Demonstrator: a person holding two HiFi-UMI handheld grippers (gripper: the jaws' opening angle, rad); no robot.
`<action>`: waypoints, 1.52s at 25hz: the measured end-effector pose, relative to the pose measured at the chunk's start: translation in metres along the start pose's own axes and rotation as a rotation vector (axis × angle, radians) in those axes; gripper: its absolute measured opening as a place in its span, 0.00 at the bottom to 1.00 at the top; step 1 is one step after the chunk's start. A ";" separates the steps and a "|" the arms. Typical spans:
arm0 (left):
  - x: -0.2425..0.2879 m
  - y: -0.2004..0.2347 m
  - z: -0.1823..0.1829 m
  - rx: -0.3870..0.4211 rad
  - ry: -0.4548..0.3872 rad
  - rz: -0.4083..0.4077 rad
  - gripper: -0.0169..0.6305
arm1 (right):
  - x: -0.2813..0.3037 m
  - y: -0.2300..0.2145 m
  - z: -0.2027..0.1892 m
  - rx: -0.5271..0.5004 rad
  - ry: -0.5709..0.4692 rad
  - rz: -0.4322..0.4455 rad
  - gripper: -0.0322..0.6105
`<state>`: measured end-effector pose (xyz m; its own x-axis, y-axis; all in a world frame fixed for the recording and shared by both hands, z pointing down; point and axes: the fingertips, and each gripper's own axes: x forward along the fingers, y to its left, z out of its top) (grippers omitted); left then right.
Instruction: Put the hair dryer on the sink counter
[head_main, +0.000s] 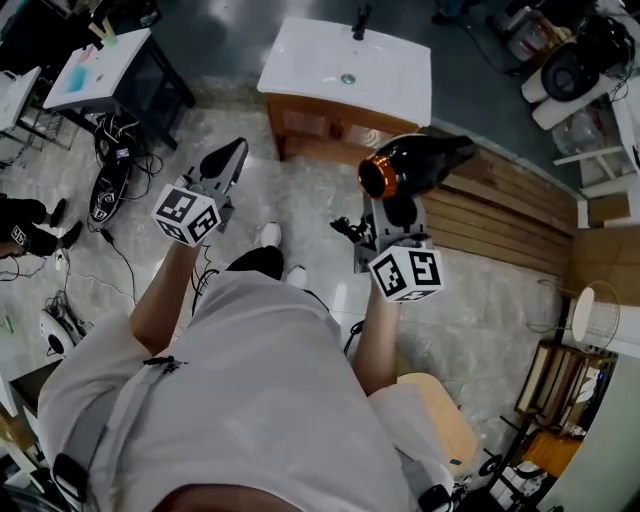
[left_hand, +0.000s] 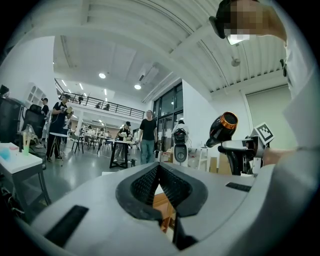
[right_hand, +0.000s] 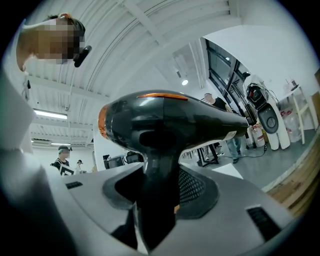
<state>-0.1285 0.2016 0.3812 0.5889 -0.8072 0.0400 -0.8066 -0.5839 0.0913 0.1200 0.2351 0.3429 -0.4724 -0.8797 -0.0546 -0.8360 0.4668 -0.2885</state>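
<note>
Right claw: the right claw (right_hand: 160, 194) pinches the handle of the glossy black hair dryer with an orange ring at its back end (right_hand: 170, 120). One ribbed pad lies on each side of the handle, and the body of the dryer stands above the jaws.
Left claw: the left claw (left_hand: 159, 181) is pressed together at the tips and carries nothing. It is held level, well apart from the other claw.
Hair dryer: it is in the air over the pale tiled floor (head_main: 300, 200). In the head view it is near the front right corner of the sink counter but does not touch it.
Sink counter: a white top with a sunken basin on a brown wooden cabinet (head_main: 300, 60). A dark tap (head_main: 361, 20) stands at the back edge.
Step in hand: I judge this to be the carry, with the dryer gripped and not yet put down.
Next move: the right claw needs to go forward until the dryer is over the white top. It then lowers the dryer onto a flat part, clear of the tap, and only then spreads.
Care: the body is round and smooth, so it can roll toward the basin.
</note>
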 end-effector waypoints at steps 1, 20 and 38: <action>0.001 0.000 0.000 0.000 -0.001 -0.001 0.03 | 0.000 -0.001 0.000 -0.001 0.001 -0.003 0.34; 0.074 0.049 -0.007 -0.033 0.010 -0.027 0.03 | 0.062 -0.041 0.003 -0.008 0.014 -0.056 0.34; 0.184 0.137 0.013 -0.032 -0.011 -0.122 0.02 | 0.171 -0.089 0.021 -0.037 -0.012 -0.158 0.34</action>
<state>-0.1312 -0.0284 0.3876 0.6821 -0.7311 0.0158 -0.7267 -0.6753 0.1264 0.1196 0.0412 0.3395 -0.3312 -0.9433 -0.0227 -0.9095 0.3255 -0.2586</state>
